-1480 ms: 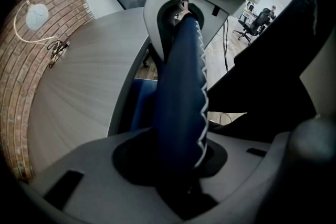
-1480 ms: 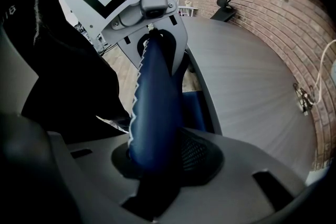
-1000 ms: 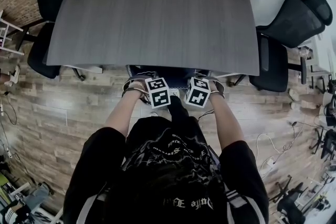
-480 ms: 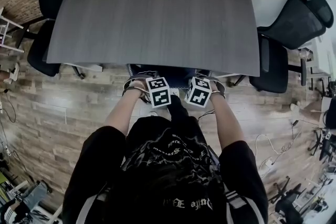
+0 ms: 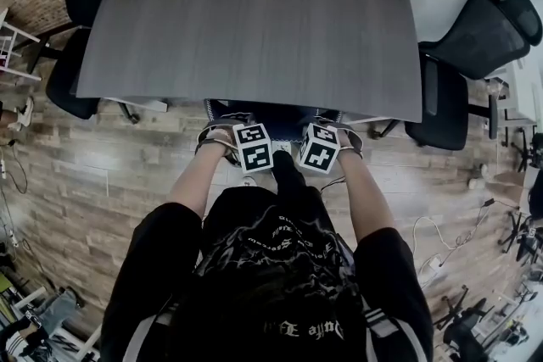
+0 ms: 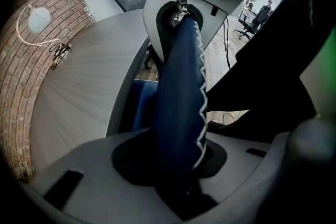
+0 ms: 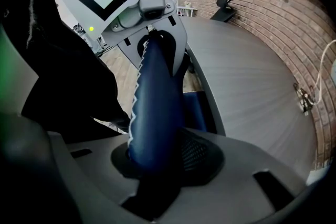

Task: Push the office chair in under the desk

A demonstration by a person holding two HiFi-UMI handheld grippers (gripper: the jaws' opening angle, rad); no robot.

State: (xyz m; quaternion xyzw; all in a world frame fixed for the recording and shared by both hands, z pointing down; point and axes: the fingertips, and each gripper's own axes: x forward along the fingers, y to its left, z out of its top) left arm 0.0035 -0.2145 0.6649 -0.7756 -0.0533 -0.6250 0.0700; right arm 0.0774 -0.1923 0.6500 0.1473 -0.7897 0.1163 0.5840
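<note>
1. Over the last second nothing visible has shifted: the blue backrest top of the office chair [image 5: 273,116] stays at the near edge of the desk [image 5: 246,21], so the chair looks pushed in, or nearly
2. The left gripper [image 6: 178,165] and right gripper [image 7: 152,160] both clamp that backrest edge, side by side, pointing steeply down

Both forearms are stretched out in front, roughly parallel. Left gripper [image 5: 252,147] and right gripper [image 5: 321,147] sit close together, pointing steeply down, each one clamped onto the top of the blue chair back [image 6: 178,86].
</note>
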